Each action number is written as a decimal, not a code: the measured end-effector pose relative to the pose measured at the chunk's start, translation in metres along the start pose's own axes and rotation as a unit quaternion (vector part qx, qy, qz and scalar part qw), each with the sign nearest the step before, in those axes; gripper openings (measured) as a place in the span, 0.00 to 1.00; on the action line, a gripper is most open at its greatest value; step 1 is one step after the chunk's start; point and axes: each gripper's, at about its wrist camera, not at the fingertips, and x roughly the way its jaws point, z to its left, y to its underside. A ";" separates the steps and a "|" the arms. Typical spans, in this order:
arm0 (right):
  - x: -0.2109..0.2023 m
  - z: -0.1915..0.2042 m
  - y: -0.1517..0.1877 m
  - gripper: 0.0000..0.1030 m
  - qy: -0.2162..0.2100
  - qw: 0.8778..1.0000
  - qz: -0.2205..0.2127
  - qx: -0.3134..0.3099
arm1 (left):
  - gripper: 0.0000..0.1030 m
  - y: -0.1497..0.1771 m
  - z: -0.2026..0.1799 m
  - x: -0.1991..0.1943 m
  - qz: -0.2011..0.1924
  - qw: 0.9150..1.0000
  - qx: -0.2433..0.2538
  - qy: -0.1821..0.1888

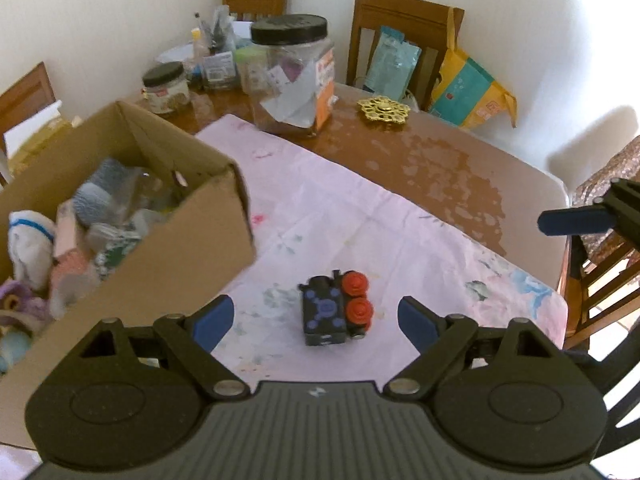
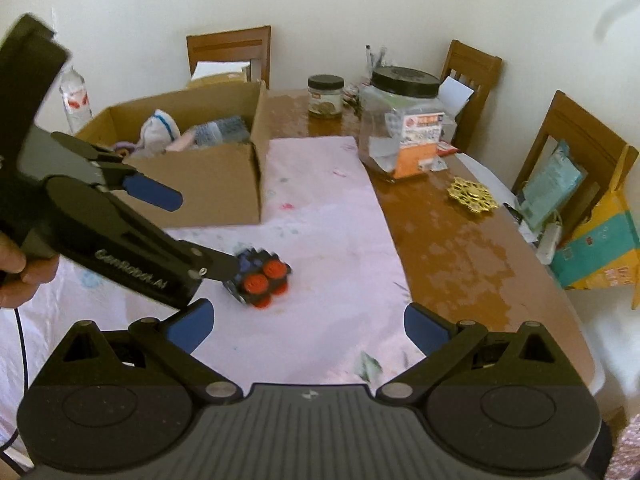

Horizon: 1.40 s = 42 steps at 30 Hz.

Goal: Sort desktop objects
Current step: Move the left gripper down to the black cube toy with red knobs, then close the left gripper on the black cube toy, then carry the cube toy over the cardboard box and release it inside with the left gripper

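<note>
The left claw [image 1: 316, 320] hangs with its blue pads spread wide and nothing pressed between them, angled down over a small toy block [image 1: 335, 307], black with blue dots and two red round caps on its side, which lies on the pink cloth [image 1: 340, 208] just ahead of and between the pads. The right claw [image 2: 310, 326] stands equally agape and empty, the same toy block [image 2: 260, 280] sitting ahead of it and toward its left pad, partly screened by the left claw's arm. The toy looks like hard plastic: light, stiff and unlikely to break, though its smooth faces and rounded caps could slip, so the surest hold is probably across the flat black sides rather than on the red caps. The cloth beneath is thin and loose and may drag or bunch if a pad scrapes it. Close to the left of the left claw rises the near corner of an open cardboard box [image 1: 192, 248], already stuffed with soft goods, its wall the chief edge to clear on any lift. To the right and beyond, the cloth lies bare and open. Farther out on the brown bench [image 1: 440, 168] stand a large clear jar [image 1: 294, 80], a smaller jar [image 1: 166, 88] and a gold ornament [image 1: 384, 110], all well apart from the toy.
</note>
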 end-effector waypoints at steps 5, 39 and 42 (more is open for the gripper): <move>-0.003 -0.009 0.008 1.00 0.016 1.000 0.005 0.003 | 0.84 0.000 -0.006 0.019 0.006 1.000 -0.019 0.000; 0.002 -0.023 0.016 1.00 0.008 1.000 0.013 0.016 | 0.47 0.002 -0.010 0.052 0.026 0.998 -0.048 -0.001; 0.001 -0.023 0.015 1.00 0.007 1.000 0.011 0.017 | 0.47 -0.001 -0.011 0.047 0.024 0.999 -0.040 0.002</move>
